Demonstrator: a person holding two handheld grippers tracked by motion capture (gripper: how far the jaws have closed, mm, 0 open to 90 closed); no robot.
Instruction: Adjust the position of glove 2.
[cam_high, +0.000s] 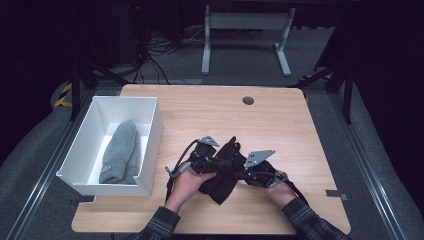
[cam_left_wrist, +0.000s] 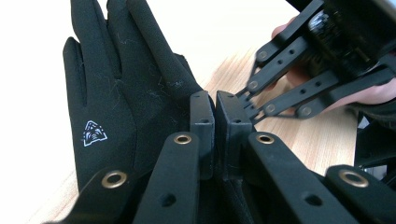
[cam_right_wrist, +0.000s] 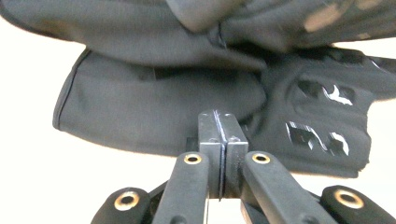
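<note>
Both grippers are meeting over the near middle of the wooden table (cam_high: 280, 115), working a black glove (cam_high: 225, 175). Left gripper (cam_left_wrist: 215, 100) is pinching a thin fold of the glove, jaws nearly pressed together; the glove's fingers are standing up beside it (small white logo on the back). Right gripper (cam_right_wrist: 219, 116) is clamping the fabric edge, jaws tight together. A grey knit beanie (cam_high: 121, 152) is lying in the white box (cam_high: 155, 130) at left.
</note>
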